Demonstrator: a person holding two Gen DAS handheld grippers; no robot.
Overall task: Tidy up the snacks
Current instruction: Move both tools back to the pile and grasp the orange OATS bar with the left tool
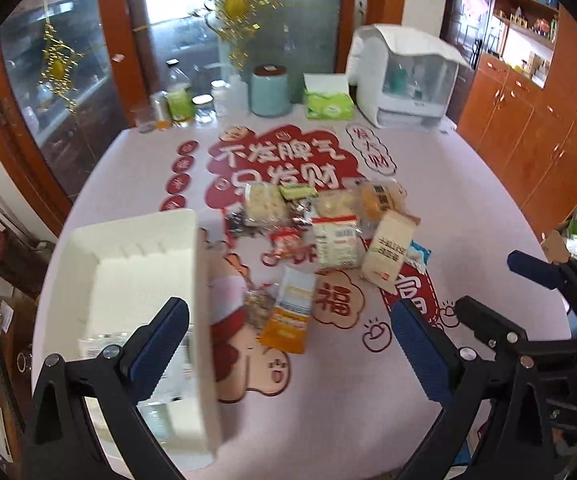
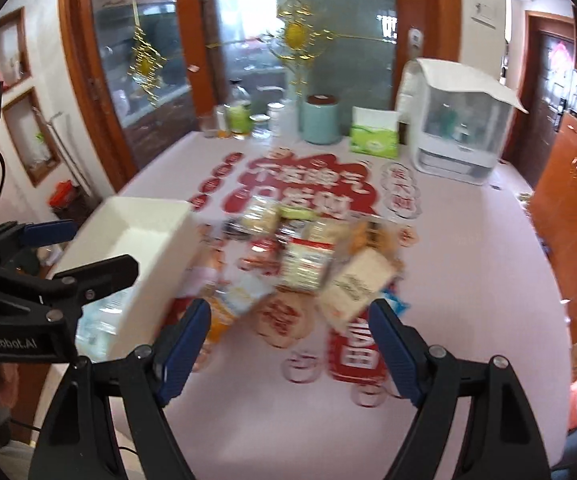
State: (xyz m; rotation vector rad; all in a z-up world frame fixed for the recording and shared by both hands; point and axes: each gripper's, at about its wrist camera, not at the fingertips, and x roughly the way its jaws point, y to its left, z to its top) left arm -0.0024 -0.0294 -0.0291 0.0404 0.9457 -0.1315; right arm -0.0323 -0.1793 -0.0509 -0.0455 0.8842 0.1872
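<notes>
A pile of several snack packs lies mid-table on the pink printed tablecloth (image 1: 468,208). It includes an orange-and-white packet (image 1: 292,312) (image 2: 228,304), a beige pack (image 1: 388,248) (image 2: 352,284) and a white bag with a red band (image 1: 336,244) (image 2: 308,260). A white bin (image 1: 128,272) (image 2: 144,236) stands left of the pile with clear-wrapped packs in its near end. My left gripper (image 1: 288,344) (image 2: 100,246) is open, its left finger over the bin. My right gripper (image 2: 288,340) (image 1: 486,282) is open with nothing between its fingers, just short of the pile.
Along the table's far edge stand bottles and jars (image 1: 180,100), a teal canister (image 1: 268,92), a green tissue box (image 1: 328,100) and a white lidded appliance (image 1: 408,80). Wooden cabinets (image 1: 528,120) line the right side. Glass doors stand behind the table.
</notes>
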